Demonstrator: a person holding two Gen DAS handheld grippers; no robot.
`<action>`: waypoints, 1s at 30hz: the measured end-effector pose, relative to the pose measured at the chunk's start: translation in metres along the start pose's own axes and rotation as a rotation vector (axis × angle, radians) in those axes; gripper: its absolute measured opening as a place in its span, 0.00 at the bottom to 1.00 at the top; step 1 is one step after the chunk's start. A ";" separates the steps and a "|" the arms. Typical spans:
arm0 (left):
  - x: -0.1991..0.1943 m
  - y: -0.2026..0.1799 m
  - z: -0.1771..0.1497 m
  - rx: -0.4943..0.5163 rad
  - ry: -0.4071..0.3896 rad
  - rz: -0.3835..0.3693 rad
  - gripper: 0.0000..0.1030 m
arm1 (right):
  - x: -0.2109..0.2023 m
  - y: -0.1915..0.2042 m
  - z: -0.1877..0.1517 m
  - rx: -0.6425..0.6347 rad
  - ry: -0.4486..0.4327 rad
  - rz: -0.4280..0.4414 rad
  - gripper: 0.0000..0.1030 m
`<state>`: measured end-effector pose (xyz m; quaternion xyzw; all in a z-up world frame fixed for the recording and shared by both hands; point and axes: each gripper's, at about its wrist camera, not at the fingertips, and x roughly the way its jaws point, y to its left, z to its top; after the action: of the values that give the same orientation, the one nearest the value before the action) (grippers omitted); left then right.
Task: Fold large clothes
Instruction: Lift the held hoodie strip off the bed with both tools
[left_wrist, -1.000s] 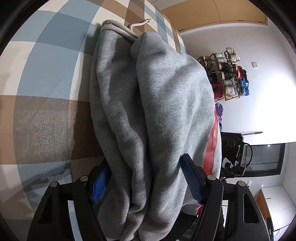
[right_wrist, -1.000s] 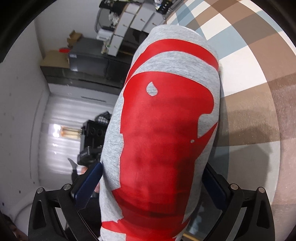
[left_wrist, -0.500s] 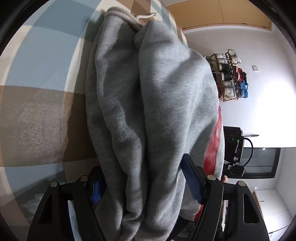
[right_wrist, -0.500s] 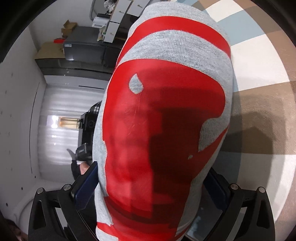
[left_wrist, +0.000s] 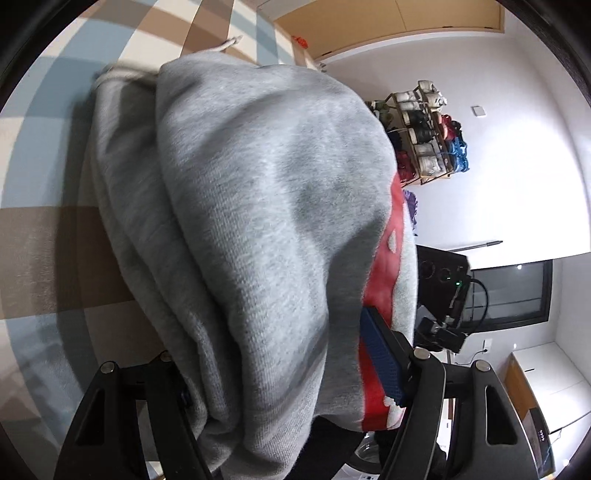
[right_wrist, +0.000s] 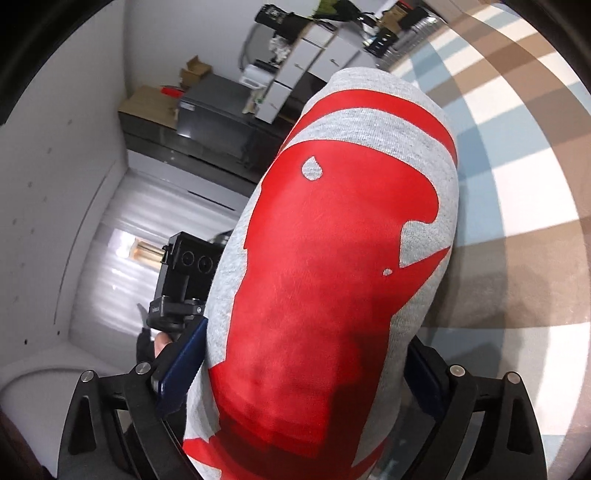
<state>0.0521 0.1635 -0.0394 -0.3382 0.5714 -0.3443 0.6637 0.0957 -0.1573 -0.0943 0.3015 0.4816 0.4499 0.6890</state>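
One sweatshirt, two grippers
One grey sweatshirt (left_wrist: 258, 221) is lying across one checked blanket (left_wrist: 44, 177); two grippers are showing.

1. Grey sweatshirt (right_wrist: 332, 258), centre of the right wrist view: large red printed graphic, no letters legible.
2. Black appliance (left_wrist: 541, 435), lower right edge of the left wrist view: small lit digits, too small to read.

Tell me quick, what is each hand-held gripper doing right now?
Left hand-held gripper: closed on the folded grey sweatshirt.
Right hand-held gripper: jaws just closing in, gripping the sweatshirt's red-printed side.
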 end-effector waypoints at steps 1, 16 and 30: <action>-0.005 -0.001 0.000 0.002 -0.007 -0.001 0.66 | 0.001 0.002 0.001 0.003 -0.001 0.009 0.94; -0.090 -0.002 -0.020 0.041 -0.126 0.050 0.66 | 0.028 0.043 0.016 -0.051 -0.008 0.121 0.93; -0.077 0.066 -0.035 -0.082 -0.101 0.031 0.66 | 0.070 -0.026 0.010 0.257 0.251 0.007 1.00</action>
<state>0.0135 0.2621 -0.0587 -0.3733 0.5561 -0.2928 0.6824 0.1233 -0.1043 -0.1403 0.3301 0.6163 0.4213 0.5776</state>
